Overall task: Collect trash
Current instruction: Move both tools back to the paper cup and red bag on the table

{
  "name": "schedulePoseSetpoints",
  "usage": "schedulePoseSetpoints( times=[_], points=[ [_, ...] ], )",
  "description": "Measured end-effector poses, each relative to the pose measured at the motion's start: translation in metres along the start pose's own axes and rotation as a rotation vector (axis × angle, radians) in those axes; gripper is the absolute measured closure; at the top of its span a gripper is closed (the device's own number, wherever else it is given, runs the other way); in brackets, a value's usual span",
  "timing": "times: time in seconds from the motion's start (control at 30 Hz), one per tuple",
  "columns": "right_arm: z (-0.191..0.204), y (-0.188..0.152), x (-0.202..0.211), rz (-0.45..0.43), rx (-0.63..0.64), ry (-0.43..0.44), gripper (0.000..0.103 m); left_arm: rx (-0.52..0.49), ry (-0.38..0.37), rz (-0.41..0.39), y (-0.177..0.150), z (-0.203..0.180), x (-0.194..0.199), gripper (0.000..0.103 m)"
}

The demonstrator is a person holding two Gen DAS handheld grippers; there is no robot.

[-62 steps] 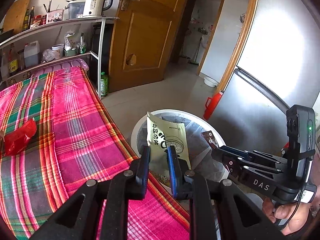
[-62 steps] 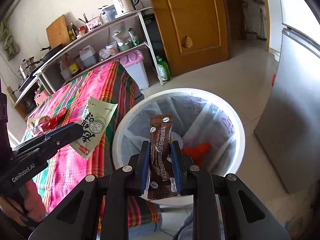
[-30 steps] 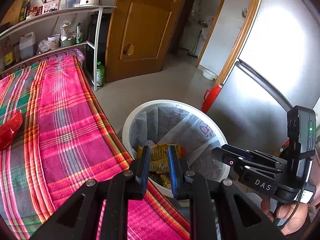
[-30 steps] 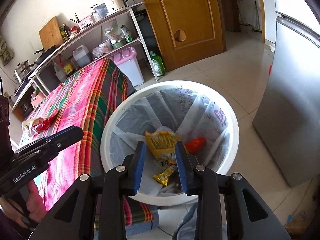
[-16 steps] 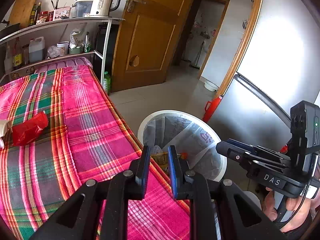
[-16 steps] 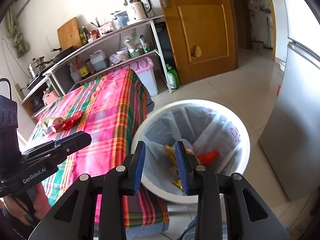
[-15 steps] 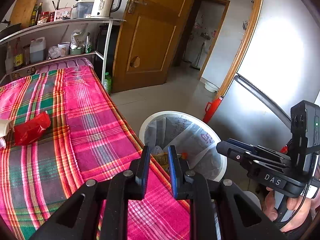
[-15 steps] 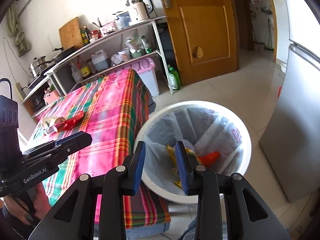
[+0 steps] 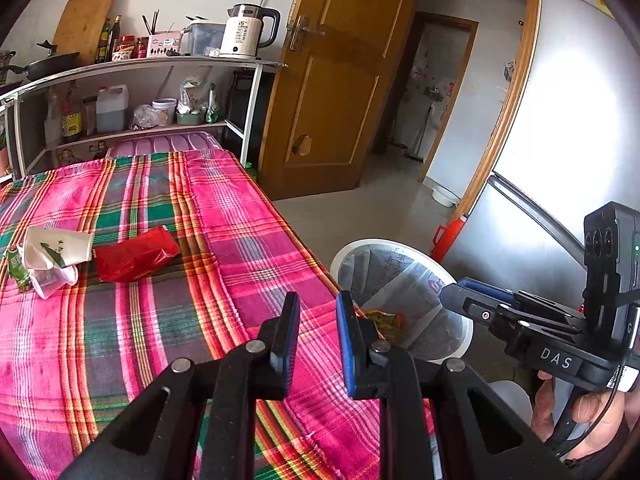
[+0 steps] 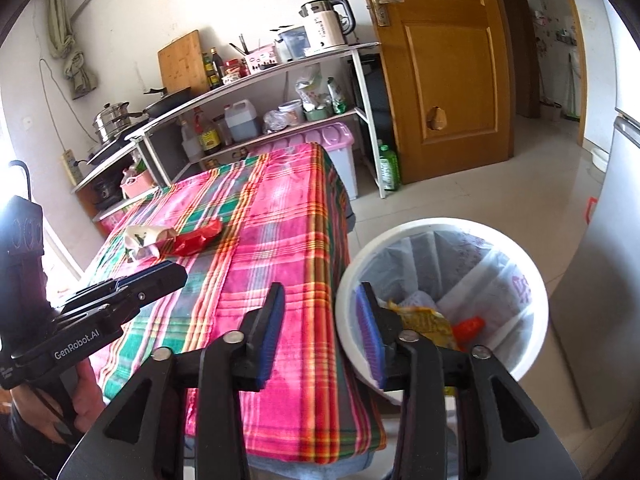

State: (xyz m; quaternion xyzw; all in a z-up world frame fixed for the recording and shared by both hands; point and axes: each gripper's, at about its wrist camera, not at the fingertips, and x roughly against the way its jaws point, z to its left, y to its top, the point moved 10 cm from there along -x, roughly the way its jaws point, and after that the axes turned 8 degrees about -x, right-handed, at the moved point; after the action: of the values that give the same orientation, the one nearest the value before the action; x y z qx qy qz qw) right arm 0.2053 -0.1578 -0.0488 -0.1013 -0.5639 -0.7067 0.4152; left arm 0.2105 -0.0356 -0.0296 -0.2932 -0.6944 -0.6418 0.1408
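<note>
While a red wrapper (image 9: 134,254) and a crumpled white paper cup (image 9: 52,254) lie touching each other at the left of the left wrist view, on the plaid tablecloth (image 9: 224,248) of the table, other trash sits in the white bin (image 10: 442,300) on the floor just beside the table's edge. Inside its clear liner lie a yellow snack packet (image 10: 426,320) and an orange-red scrap (image 10: 468,326). At the far left edge of the left view a small green packet (image 9: 16,266) lies against the cup.

Low in the left view, the left hand-held gripper (image 9: 316,334) hovers over the cloth near the table edge, its blue-padded jaws a narrow gap apart with nothing between them. In the right wrist view the right hand-held gripper (image 10: 320,328) stands over the gap between table and bin, its jaws opening and empty. A hand (image 9: 580,416) grips the right tool's handle at lower right of the left view.

Behind the table, a metal shelf rack (image 10: 256,76) carries an electric kettle (image 10: 326,24), a cutting board (image 10: 180,62), bottles and jars. A wooden door (image 10: 444,64) stands at upper right, and a refrigerator (image 9: 560,160) fills the right side.
</note>
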Motion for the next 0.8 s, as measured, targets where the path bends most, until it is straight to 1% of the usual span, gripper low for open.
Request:
schedulePoseSetpoints(
  times=[0.5, 0.57, 0.63, 0.7, 0.8],
  points=[
    [0.041, -0.005, -0.022, 0.053, 0.068, 0.052, 0.059, 0.049, 0.087, -0.029, -0.011, 0.05, 0.027, 0.075],
    [0.049, -0.005, -0.026, 0.059, 0.081, 0.062, 0.059, 0.062, 0.101, -0.032, -0.013, 0.06, 0.03, 0.072],
    [0.057, -0.005, -0.03, 0.064, 0.095, 0.071, 0.059, 0.079, 0.118, -0.037, -0.014, 0.071, 0.034, 0.062],
    [0.066, -0.005, -0.034, 0.068, 0.111, 0.082, 0.059, 0.097, 0.135, -0.044, -0.015, 0.083, 0.038, 0.06],
    [0.077, -0.005, -0.043, 0.079, 0.128, 0.094, 0.059, 0.115, 0.168, -0.052, -0.015, 0.104, 0.045, 0.058]
  ],
)
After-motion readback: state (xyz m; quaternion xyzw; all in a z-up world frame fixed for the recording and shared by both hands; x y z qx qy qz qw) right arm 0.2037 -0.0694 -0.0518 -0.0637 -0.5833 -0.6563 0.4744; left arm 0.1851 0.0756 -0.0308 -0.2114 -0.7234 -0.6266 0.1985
